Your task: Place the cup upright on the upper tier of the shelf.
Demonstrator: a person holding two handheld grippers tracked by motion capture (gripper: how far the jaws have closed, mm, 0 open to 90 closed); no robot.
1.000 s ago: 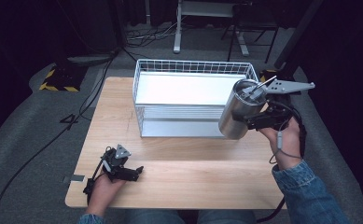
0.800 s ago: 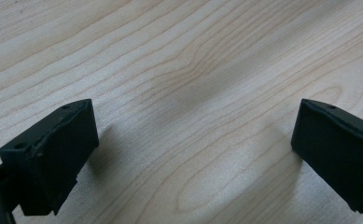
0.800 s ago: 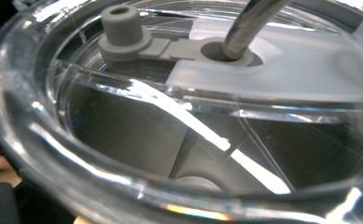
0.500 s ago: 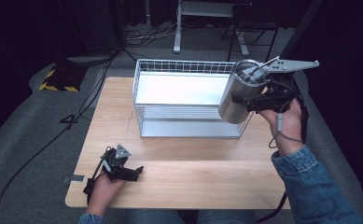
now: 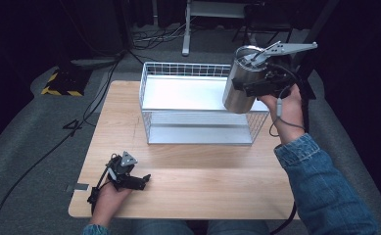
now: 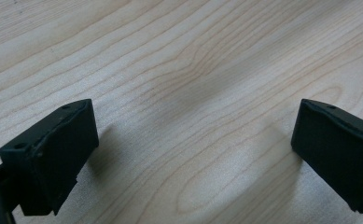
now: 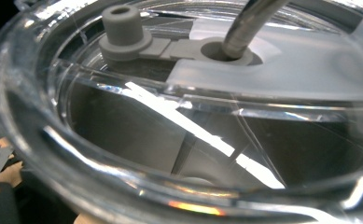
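Observation:
A stainless steel tumbler with a clear lid and a metal straw hangs tilted over the right end of the white wire basket. My right gripper is shut on the tumbler's upper side, held by a hand in a denim sleeve. In the right gripper view the clear lid, the straw and a grey stopper are very close. My left gripper rests on the wooden table at the front left. It stands open, with bare wood between its fingers.
The basket stands at the back middle of the table and nothing shows inside it. Cables run across the grey floor at the left. A yellow-black striped object lies on the floor beyond the table's left corner.
My right gripper has carried the tumbler up and farther back, from beside the basket's right front to above its right end. The left gripper has stayed still.

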